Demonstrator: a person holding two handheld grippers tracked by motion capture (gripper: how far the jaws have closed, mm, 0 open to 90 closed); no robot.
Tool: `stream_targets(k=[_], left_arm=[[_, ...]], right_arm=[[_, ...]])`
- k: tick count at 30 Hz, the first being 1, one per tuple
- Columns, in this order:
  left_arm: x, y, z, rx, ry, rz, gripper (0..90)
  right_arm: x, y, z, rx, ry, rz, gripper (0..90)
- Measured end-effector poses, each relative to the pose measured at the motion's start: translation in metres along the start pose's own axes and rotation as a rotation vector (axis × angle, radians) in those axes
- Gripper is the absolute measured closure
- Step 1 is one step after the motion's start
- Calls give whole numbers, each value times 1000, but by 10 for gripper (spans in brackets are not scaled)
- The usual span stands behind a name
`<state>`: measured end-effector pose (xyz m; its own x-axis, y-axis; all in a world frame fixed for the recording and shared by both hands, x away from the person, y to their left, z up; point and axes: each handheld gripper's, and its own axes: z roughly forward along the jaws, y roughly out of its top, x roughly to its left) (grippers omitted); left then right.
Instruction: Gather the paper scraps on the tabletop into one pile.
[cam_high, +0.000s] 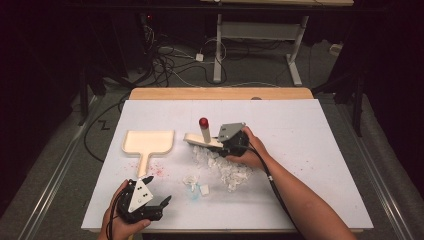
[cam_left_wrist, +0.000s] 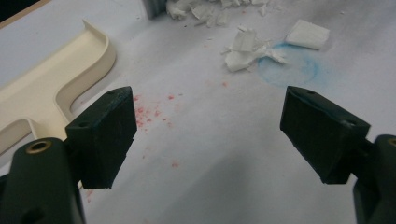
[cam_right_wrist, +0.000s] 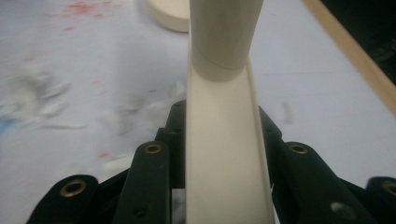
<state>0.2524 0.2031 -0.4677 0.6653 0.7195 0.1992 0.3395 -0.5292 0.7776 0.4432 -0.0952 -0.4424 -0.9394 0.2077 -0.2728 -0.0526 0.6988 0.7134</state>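
Note:
A cream hand brush (cam_high: 201, 138) with a red-tipped handle stands on the white table cover (cam_high: 310, 150), at the far edge of a pile of torn white paper scraps (cam_high: 227, 170). My right gripper (cam_high: 227, 145) is shut on the brush; in the right gripper view the cream brush body (cam_right_wrist: 224, 154) runs up between the black jaws. A cream dustpan (cam_high: 149, 141) lies flat at the left, handle toward the person. My left gripper (cam_high: 159, 189) rests near the front left edge, open and holding nothing. In the left gripper view its jaws stand wide apart around bare cover (cam_left_wrist: 205, 112), the dustpan (cam_left_wrist: 46, 88) to their left.
Two or three loose paper scraps (cam_left_wrist: 247, 49) lie beside a blue smudge (cam_left_wrist: 289, 65) near the front. Red specks (cam_high: 157, 170) dot the cover by the dustpan handle. A wooden table edge (cam_high: 220, 93) borders the far side. Beyond it are cables and desk legs on the floor.

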Motion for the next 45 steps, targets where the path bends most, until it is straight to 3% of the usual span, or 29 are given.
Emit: stream_targets(k=[2,8,11,14,18,23,24,30,33,36,39,42,45], left_arm=[[-1,0,1,6,-3,4,176],[-4,2,3,21,-19,8,176],[-5,3,5,28,-22,34,176],[-6,4,7,36,-27,25,176],[-6,4,8,35,-29,26,176],[-4,5,8,31,-32,22,176],[-4,5,8,31,-32,22,176],[-4,4,8,30,-41,23,176],[-3,4,9,27,-44,17,177],[-3,4,9,26,-47,14,177],[-2,4,8,28,-52,15,177],[-2,3,8,25,-55,12,179],[-2,3,8,23,-56,12,179]], right_arm=[[10,-2,-5,6,43,-51,676],[30,-3,-26,-32,136,-112,680],[41,-4,-34,-26,130,-151,680],[44,-3,-42,-37,100,-155,680],[32,0,-53,-92,41,-112,680],[2,0,-52,-94,-104,0,680],[-6,0,-50,-90,-115,20,680],[-42,-7,-25,2,-264,108,680],[-54,-9,-11,61,-321,113,680],[-64,-12,1,79,-335,135,680],[-66,-13,12,92,-343,115,681],[-61,-11,19,47,-297,115,681],[-52,-6,25,63,-236,79,680]])
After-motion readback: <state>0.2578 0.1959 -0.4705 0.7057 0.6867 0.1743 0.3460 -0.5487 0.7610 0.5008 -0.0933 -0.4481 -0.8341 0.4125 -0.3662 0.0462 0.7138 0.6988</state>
